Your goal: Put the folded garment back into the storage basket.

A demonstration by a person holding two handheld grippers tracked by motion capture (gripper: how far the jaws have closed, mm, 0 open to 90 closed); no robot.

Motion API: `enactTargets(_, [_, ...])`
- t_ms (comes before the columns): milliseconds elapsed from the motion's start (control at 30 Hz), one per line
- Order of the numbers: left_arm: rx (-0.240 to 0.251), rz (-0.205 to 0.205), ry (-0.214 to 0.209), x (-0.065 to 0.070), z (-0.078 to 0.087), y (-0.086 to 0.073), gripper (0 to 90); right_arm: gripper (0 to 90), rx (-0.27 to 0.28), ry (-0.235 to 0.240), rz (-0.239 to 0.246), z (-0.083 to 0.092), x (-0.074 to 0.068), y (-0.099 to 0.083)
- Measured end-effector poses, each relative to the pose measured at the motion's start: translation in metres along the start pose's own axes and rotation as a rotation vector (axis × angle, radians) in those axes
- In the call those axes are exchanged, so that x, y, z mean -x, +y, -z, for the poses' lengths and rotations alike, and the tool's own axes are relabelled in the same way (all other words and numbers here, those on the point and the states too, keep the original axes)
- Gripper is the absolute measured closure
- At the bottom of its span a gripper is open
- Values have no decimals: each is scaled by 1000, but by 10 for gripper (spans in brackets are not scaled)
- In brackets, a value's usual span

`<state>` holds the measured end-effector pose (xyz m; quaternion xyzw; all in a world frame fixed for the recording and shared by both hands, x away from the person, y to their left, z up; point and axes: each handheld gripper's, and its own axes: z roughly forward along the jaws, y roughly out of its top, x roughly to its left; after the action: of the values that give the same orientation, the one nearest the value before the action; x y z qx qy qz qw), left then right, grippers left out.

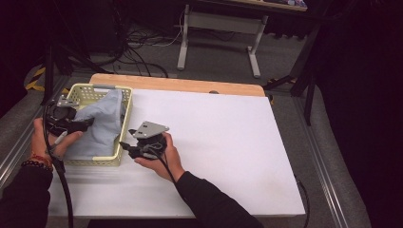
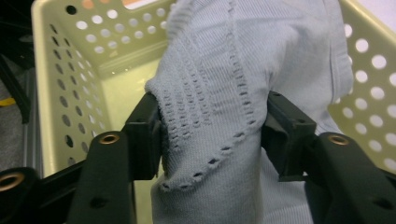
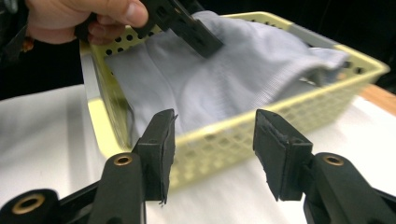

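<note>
Knitwear fills most of the pale yellow perforated plastic basket at the near-left corner of the white tabletop: a light grey-blue knitted garment with rows of small eyelet holes, heaped up and spilling over the basket's far rim. The left tool reaches into the basket from its left side, and in the left gripper view a fold of the knit sits between its two black jaws, which stand about half open; the fabric brushes both pads, though to my eye they look slack rather than pinching. The right tool is just outside the basket's right wall, pointing at it, jaws also about half open with nothing between them; in the right gripper view the basket wall lies straight ahead with the garment piled behind it. The left hand is the nearer to the cloth. The garment's length runs front to back along the basket.
</note>
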<state>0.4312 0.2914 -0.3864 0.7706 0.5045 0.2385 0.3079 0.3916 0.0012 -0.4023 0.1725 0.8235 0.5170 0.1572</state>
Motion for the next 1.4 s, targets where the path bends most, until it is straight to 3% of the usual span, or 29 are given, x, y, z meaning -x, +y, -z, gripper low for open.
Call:
enactTargets(267, [83, 57, 20, -3, 7, 7, 381, 483, 3, -55, 20, 53, 17, -29])
enactTargets(333, [101, 13, -4, -1, 7, 12, 584, 482, -1, -85, 1, 68, 26, -43])
enactTargets(433, [40, -55, -4, 7, -6, 17, 848, 479, 9, -115, -10, 89, 34, -54])
enactTargets(533, [21, -70, 3, 9, -13, 20, 879, 478, 13, -141, 10, 107, 37, -63])
enactTargets(567, [15, -77, 41, 11, -20, 24, 868, 478, 12, -146, 15, 113, 37, -67])
enactTargets(633, [20, -61, 50, 9, -22, 26, 827, 478, 12, -155, 26, 119, 38, -71])
enactTargets(667, [56, -14, 79, 5, -23, 30, 802, 476, 6, -166, 42, 131, 37, -79])
enactTargets(733, [73, 10, 78, 2, -24, 33, 813, 474, 4, -167, 53, 136, 37, -82])
enactTargets(800, [96, 34, 112, 0, -25, 35, 821, 470, -15, -175, 73, 150, 39, -91])
enactTargets(833, [63, 32, 91, -1, -30, 38, 824, 470, -16, -175, 67, 154, 39, -94])
enactTargets(867, [63, 32, 91, -1, -30, 38, 821, 469, -22, -176, 63, 158, 41, -98])
enactTargets(900, [17, 10, 99, 0, -37, 38, 824, 468, -30, -179, 62, 161, 42, -100])
enactTargets(933, [17, 10, 99, 0, -37, 38, 827, 468, -30, -179, 62, 161, 42, -100])
enactTargets(1033, [-56, -14, 53, 4, -50, 38, 845, 464, -39, -206, 51, 177, 47, -109])
enactTargets(1167, [-83, -31, 58, 7, -56, 38, 857, 462, -36, -232, 29, 189, 53, -114])
enactTargets(1200, [-100, -26, 35, 7, -60, 38, 861, 460, -35, -242, 24, 193, 54, -116])
enactTargets(1400, [-188, -85, 43, 14, -72, 35, 871, 447, -31, -293, -6, 216, 63, -124])
